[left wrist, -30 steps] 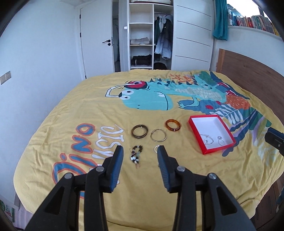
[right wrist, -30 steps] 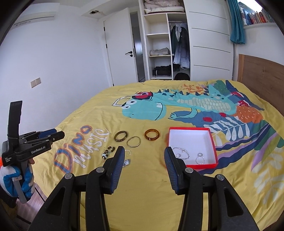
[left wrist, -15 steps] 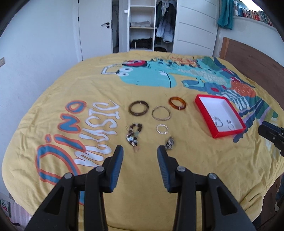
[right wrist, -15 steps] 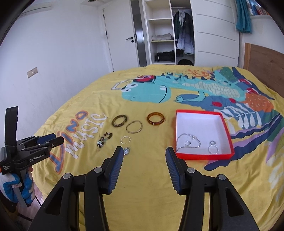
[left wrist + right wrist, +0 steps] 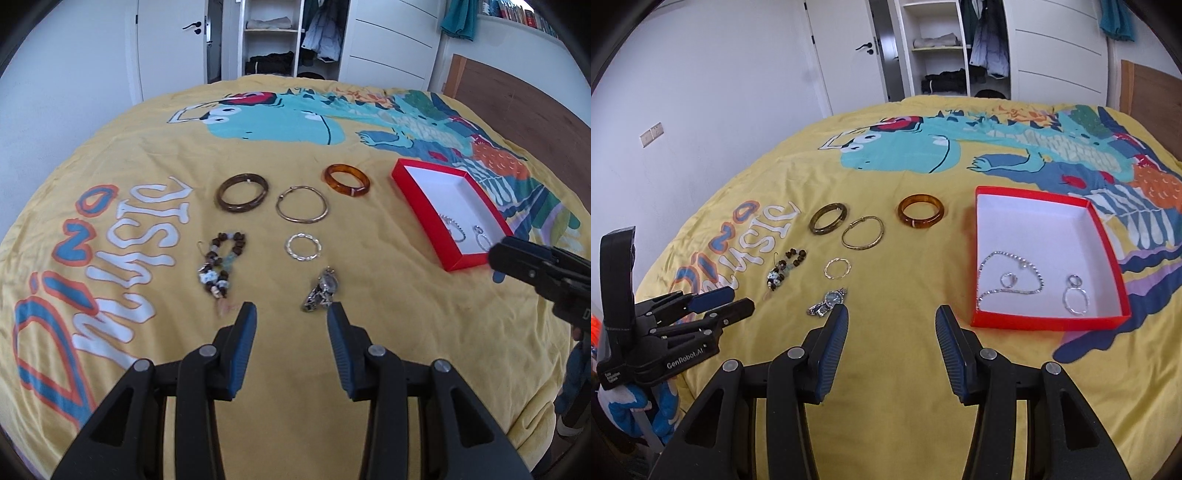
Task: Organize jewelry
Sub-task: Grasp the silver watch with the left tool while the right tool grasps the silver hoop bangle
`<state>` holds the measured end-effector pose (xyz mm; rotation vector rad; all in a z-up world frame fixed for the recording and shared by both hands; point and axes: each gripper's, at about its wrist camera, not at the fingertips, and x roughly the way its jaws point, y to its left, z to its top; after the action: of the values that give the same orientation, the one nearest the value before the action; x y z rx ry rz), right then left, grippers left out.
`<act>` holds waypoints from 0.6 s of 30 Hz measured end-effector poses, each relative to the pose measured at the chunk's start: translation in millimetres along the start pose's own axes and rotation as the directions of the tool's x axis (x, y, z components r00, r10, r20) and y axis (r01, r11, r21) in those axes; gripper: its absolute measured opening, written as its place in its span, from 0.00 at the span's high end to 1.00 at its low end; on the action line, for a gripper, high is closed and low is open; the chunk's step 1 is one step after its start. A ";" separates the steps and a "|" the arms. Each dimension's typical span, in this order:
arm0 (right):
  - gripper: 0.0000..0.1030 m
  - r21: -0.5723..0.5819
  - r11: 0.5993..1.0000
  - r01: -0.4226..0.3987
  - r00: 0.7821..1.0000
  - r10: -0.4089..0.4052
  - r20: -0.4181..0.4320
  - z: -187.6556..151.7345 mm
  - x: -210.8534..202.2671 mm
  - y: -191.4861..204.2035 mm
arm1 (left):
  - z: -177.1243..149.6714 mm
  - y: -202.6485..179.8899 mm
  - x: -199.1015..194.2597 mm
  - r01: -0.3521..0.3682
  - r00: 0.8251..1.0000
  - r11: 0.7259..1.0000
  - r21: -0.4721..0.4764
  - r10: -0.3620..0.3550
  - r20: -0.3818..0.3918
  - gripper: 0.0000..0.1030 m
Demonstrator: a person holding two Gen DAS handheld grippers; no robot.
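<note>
Jewelry lies on a yellow bedspread: a dark brown bangle (image 5: pixel 242 192), a thin gold bangle (image 5: pixel 302 204), an amber bangle (image 5: pixel 347 180), a beaded bracelet (image 5: pixel 221 264), a small silver ring bracelet (image 5: pixel 303 246) and a silver watch (image 5: pixel 320 290). A red box (image 5: pixel 1106 254) with a white inside holds a silver chain (image 5: pixel 1010 277) and silver earrings (image 5: pixel 1075 295). My left gripper (image 5: pixel 291 320) is open and empty just short of the watch. My right gripper (image 5: pixel 891 320) is open and empty, between the watch (image 5: pixel 827 302) and the box.
The bed's near edge lies below both grippers. A wooden headboard (image 5: pixel 517 96) stands at the right. A white door (image 5: pixel 846 55) and an open wardrobe (image 5: pixel 942 48) are beyond the bed's far end.
Both grippers have moved forward and down over the bed toward the jewelry, which now looks larger. Both stay open. No item has moved.
</note>
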<state>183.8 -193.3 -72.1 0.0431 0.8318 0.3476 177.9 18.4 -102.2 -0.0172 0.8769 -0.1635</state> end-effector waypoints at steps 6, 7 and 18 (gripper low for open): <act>0.53 -0.007 1.000 -0.025 1.000 0.025 -0.014 10.6 30.9 -3.4 | 4.7 -7.5 22.7 0.044 0.999 0.999 0.020 -0.044 -0.020 0.63; 0.53 -0.005 1.000 -0.028 1.000 0.028 -0.015 11.5 34.5 -3.9 | 5.3 -8.7 26.5 0.050 0.998 0.998 0.023 -0.050 -0.025 0.63; 0.53 0.015 0.999 -0.046 0.998 0.047 -0.036 21.4 81.3 -12.4 | 10.4 -11.6 67.4 0.112 0.992 0.994 0.017 -0.111 -0.067 0.63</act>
<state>253.4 -177.0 -118.0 0.0701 0.8700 0.3873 226.7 -3.6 -146.0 -0.0415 0.9408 -0.2791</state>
